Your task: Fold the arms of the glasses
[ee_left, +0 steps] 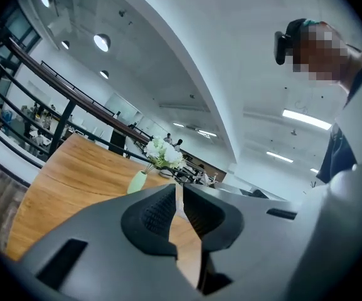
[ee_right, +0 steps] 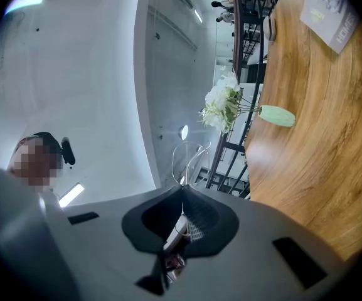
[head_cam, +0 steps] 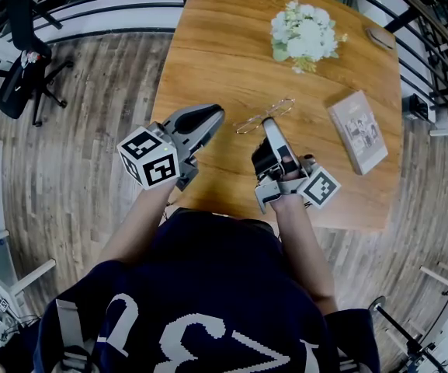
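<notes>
Now, from the left: the left tool [head_cam: 208, 120] hangs over the near-left part of the desk [head_cam: 231, 37], jaws drawn together with nothing between them, tips aimed at the work. Just beside them sit the glasses [head_cam: 258, 117], thin gold wire with clear lenses, low over the wood; whether they rest on it or float just off it, I can't quite tell. The right tool [head_cam: 269, 124] has them, jaws pinched tight on a sliver of wire, probably one arm near its hinge.

Handling, as I read it: feather-light, springy, and easy to bend or scratch. The wire is slick and could twist in a pinch, so the steady hold belongs near the hinge or frame corner, never on a lens, while the free tool nudges an arm inward near its tip.

Room is good. Bare desk lies ahead and to the left, but both tools work close to the near edge. To the right, the flowers [head_cam: 305, 31] and the book [head_cam: 359, 130] stand well apart.
</notes>
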### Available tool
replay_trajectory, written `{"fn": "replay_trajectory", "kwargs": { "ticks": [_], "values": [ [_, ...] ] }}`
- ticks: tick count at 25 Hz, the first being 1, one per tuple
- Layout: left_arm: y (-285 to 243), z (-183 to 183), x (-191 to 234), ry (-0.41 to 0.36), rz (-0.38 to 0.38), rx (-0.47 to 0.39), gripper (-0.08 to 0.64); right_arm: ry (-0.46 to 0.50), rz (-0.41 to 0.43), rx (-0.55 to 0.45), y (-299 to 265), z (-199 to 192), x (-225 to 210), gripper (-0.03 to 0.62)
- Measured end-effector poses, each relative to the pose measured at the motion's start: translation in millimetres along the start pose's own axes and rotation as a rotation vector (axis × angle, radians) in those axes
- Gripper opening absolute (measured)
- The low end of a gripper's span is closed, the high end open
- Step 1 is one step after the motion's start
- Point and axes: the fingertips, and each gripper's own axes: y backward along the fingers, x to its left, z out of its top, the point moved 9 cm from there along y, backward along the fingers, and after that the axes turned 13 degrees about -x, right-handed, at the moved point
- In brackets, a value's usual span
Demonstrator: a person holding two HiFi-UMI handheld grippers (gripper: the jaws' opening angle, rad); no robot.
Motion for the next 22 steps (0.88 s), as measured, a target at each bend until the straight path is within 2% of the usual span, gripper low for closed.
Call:
{"fn": "replay_trajectory", "kwargs": {
  "ticks": [2, 5, 7, 9, 11, 15, 19, 22],
  "values": [
    [-2, -2, 0, -0.019, 0.007, 0.006, 0.034, 0.009, -0.005, 0.011, 0, -2, 0, 0.028],
    [-15, -14, -4, -0.006, -0.028, 0.052, 0.034, -0.006, -0.025, 0.022, -1, -5, -2, 0.028],
    [-20, -23, -8, 0.006, -0.05, 0.086, 0.034, -0.01, -0.056, 0.023, 0, -8, -5, 0.028],
    [-18, -28, -9, -0.003, -0.036, 0.094, 0.034, -0.007, -0.105, 0.017, 3, -10, -11, 0.028],
    [-12, -31, -7, -0.022, -0.003, 0.097, 0.034, -0.012, -0.181, -0.001, 11, -11, -26, 0.028],
    [0, -37, -1, -0.026, 0.028, 0.108, 0.034, -0.059, -0.394, -0.054, 35, -18, -75, 0.028],
    [15, -39, 2, -0.032, 0.049, 0.107, 0.034, -0.169, -0.59, -0.116, 65, -40, -116, 0.028],
    [24, -39, 4, -0.038, 0.069, 0.11, 0.034, -0.257, -0.698, -0.158, 81, -56, -133, 0.028]
  ]
}}
